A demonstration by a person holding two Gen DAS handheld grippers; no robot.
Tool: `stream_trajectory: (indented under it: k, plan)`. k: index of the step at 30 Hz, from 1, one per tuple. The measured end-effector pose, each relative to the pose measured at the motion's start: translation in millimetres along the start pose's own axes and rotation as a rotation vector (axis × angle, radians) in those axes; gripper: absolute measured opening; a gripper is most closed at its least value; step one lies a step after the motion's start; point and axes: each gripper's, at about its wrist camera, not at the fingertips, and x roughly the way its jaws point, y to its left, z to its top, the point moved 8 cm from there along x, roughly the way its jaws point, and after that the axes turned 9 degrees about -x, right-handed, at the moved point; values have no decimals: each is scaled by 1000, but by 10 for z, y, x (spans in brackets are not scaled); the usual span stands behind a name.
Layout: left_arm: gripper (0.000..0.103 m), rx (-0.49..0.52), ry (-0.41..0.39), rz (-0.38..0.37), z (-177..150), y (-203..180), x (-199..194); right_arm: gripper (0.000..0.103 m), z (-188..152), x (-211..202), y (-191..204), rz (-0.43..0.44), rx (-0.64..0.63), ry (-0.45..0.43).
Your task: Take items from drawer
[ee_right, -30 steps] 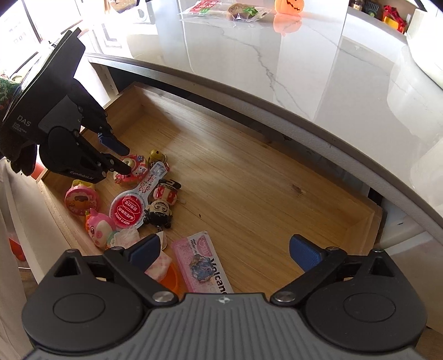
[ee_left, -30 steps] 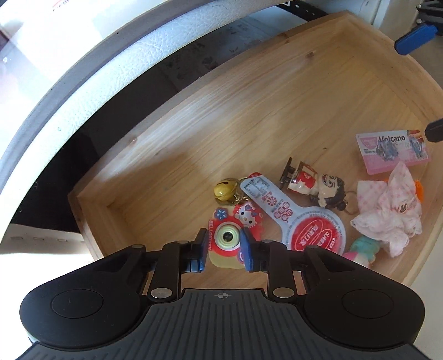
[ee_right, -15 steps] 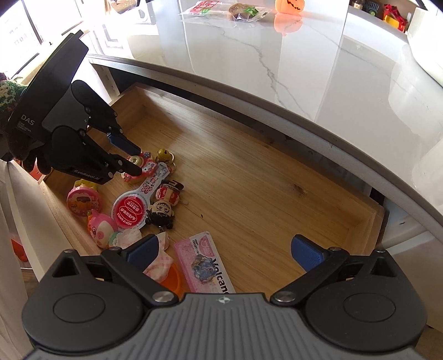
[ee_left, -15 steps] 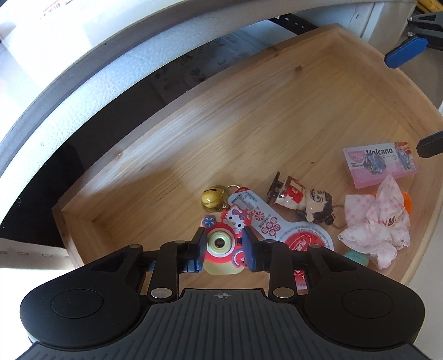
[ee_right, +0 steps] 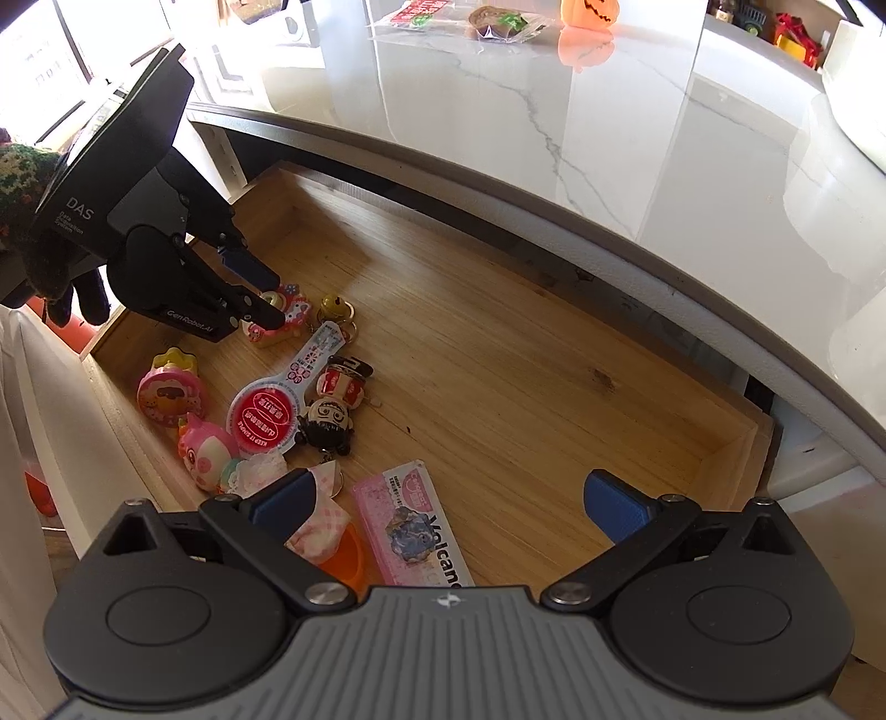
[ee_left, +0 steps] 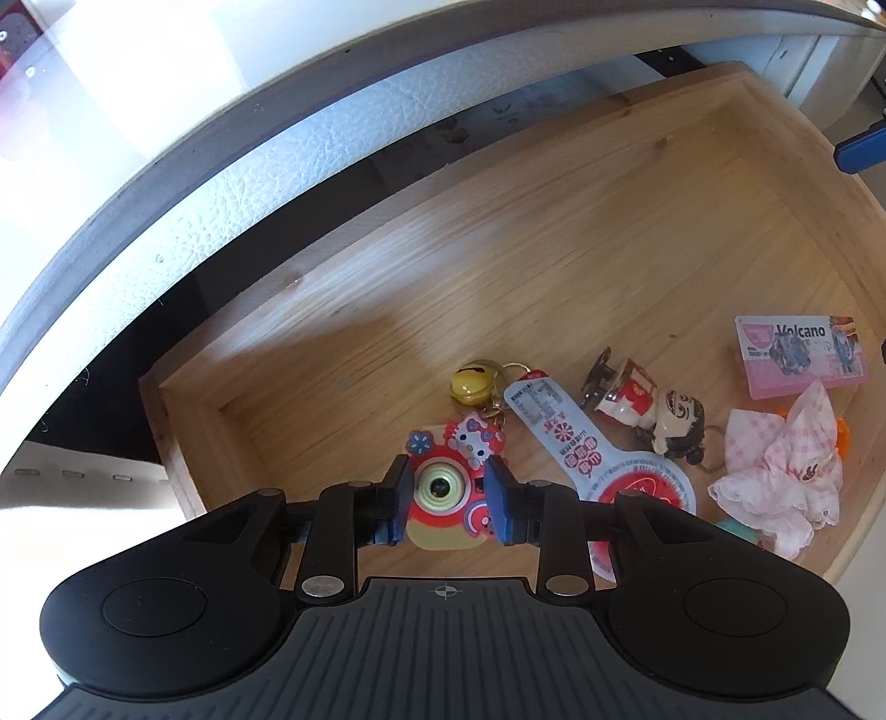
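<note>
Your left gripper [ee_left: 447,487] is clamped on the toy camera [ee_left: 443,487], its 2 blue pads pressed to the toy's sides. The charm hangs off the drawer floor in the right wrist view, tilted, its bell [ee_left: 470,383] on a ring trailing beyond it, low over the wood near the back left corner. Whether the bell touches the floor, you cannot tell. Your gloved left hand [ee_right: 39,249] grips the device from the left edge of that view.

Your right gripper [ee_right: 448,498] is spread wide and holds nothing; it hovers over the drawer's front edge, above the pink card [ee_right: 410,526] printed "Volcano". 1 finger sits over a pink checked cloth [ee_right: 321,526] with something orange [ee_right: 346,556] beneath it.

The drawer [ee_right: 554,387] is pulled out under a white marble counter [ee_right: 609,138]. Most of its floor is bare; the items crowd the left front part. A white and red paddle-shaped tag [ee_right: 277,404] lies flat just beside a doll keychain [ee_right: 332,404] on its side. Nearer the front wall are a round pink toy [ee_right: 169,390] and a pink figure [ee_right: 205,451]. On the counter far back lie 2 snack packets [ee_right: 498,22] and an orange pumpkin [ee_right: 587,11].
</note>
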Motion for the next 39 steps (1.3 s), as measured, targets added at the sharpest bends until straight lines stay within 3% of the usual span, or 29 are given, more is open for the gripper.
stream_trajectory:
  k: [7, 10, 14, 23, 30, 39]
  plan:
    - [34, 21, -29, 42, -31, 35, -44, 103, -14, 35, -37, -23, 8, 10]
    - [31, 12, -35, 19, -22, 39, -60, 103, -32, 62, -47, -30, 11, 19]
    - [32, -38, -32, -73, 23, 23, -65, 103, -30, 64, -41, -31, 10, 18]
    - [34, -10, -65, -159, 93, -101, -124, 103, -40, 54, -52, -34, 16, 10]
    - [35, 4, -76, -107, 36, 23, -178, 103, -49, 50, -62, -45, 9, 3]
    - [35, -22, -61, -127, 93, 24, -243, 103, -61, 33, -125, -34, 41, -10]
